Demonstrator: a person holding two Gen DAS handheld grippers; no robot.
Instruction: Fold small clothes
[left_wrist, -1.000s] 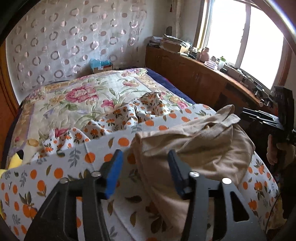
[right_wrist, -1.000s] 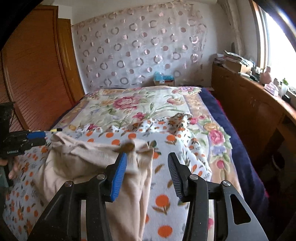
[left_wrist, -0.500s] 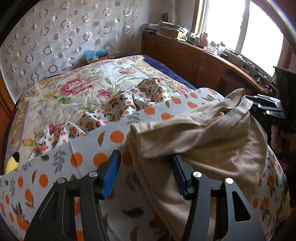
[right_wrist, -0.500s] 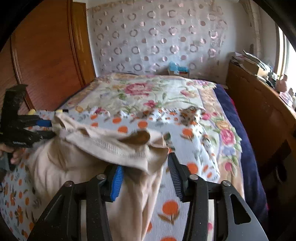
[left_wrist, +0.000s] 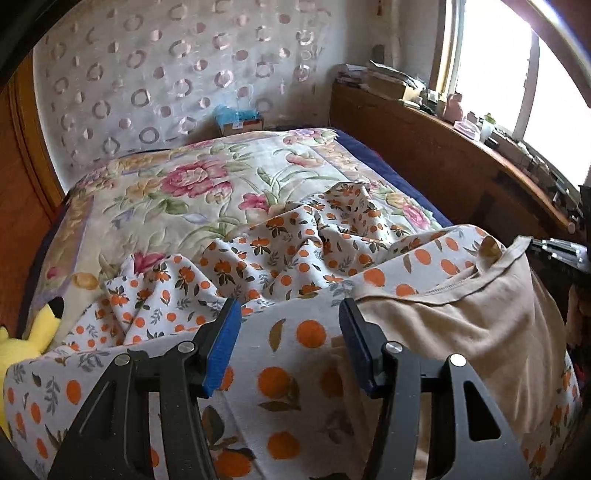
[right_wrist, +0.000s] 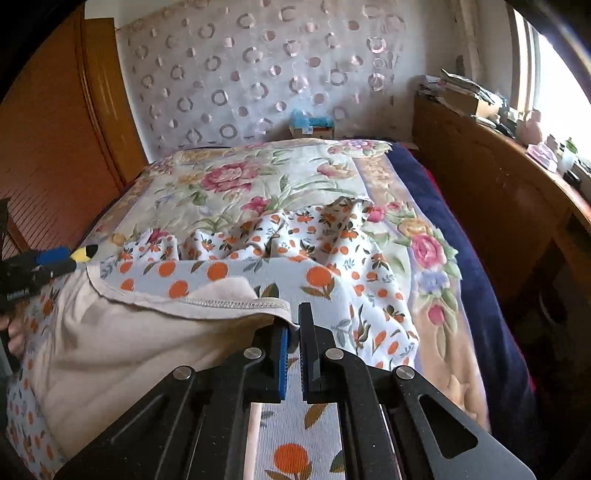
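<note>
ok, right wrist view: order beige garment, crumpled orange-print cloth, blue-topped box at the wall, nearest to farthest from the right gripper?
1. beige garment: its hem is pinched in the right gripper, spreading left.
2. crumpled orange-print cloth: mid-bed, ahead.
3. blue-topped box: far end, against the wall.

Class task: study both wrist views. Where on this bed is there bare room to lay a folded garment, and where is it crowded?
Free: the flat floral quilt between the crumpled orange-print fabric and the circle-patterned curtain. Crowded: the near edge, where the beige garment drapes, pinched by the right gripper, with the open left gripper beside it; a yellow plush toy fills the left corner.
</note>
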